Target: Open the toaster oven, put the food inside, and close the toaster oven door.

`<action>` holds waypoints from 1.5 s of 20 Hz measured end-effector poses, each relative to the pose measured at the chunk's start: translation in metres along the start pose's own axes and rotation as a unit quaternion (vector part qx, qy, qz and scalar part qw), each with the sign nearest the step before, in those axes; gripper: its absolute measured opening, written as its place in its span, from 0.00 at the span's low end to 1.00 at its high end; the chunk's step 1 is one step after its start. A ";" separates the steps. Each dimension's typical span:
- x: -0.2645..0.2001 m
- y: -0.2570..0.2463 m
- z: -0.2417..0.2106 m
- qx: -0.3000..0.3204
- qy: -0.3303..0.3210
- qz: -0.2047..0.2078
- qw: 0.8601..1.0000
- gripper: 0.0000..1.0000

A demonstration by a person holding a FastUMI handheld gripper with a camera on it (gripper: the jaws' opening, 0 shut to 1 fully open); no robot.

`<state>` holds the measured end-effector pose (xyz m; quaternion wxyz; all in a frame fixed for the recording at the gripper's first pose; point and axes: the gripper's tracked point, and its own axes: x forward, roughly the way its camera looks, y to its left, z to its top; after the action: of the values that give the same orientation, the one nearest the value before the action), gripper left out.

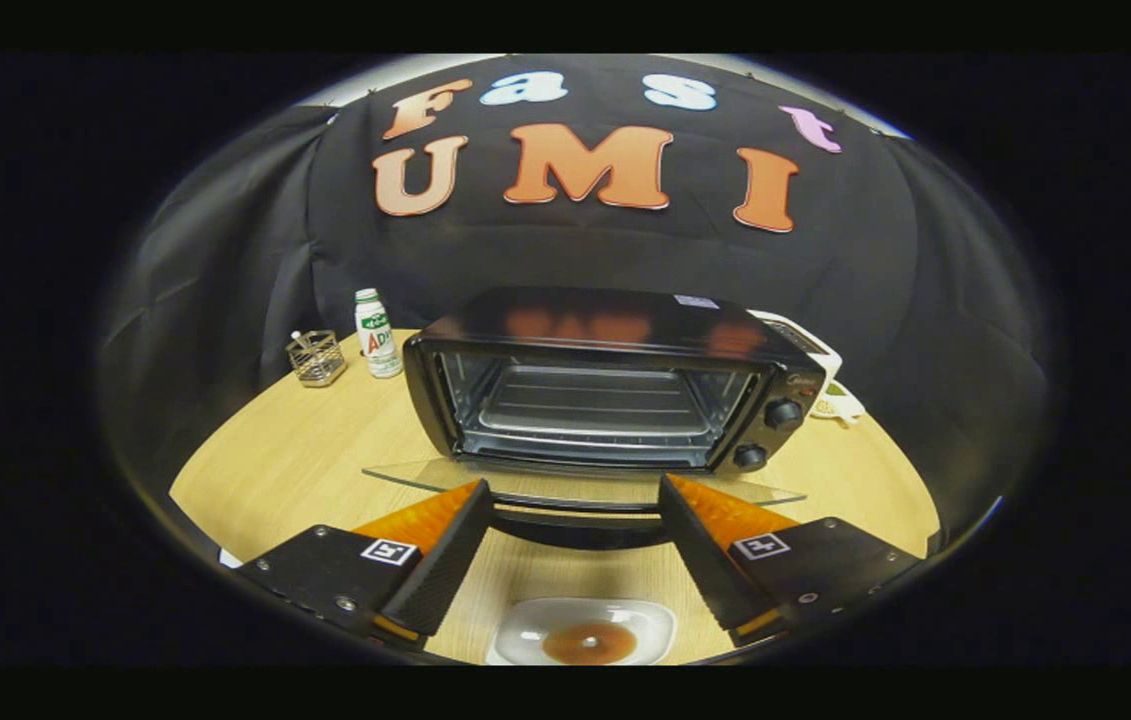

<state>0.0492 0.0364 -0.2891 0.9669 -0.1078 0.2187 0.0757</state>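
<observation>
A black toaster oven (615, 375) stands on the round wooden table (295, 450), its glass door (585, 487) folded down flat toward me. Inside, the wire rack (590, 405) is bare. My gripper (575, 485) hovers over the door's front edge and dark handle (580, 528), fingers wide apart with nothing between them. Below and between the fingers, close to me, a white square dish (580, 632) holds a round brown piece of food (589, 643).
Behind the oven to the left stand a white bottle (377, 335) and a small wire basket (315, 358). A white appliance (820, 380) sits behind the oven's right side. Two knobs (770, 430) are on the oven's right front panel.
</observation>
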 end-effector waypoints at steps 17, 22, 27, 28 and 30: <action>0.015 0.003 -0.106 0.020 -0.001 -0.002 1.000 0.99; 0.012 0.000 -0.105 -0.002 0.006 -0.004 1.000 0.99; -0.003 -0.007 -0.110 0.042 0.020 -0.006 0.999 1.00; -0.010 -0.012 -0.102 0.051 0.010 -0.009 0.999 0.99; -0.020 -0.019 -0.088 0.057 0.001 -0.016 0.998 0.99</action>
<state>-0.0011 -0.0052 -0.3543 0.9723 -0.0564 0.2220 0.0471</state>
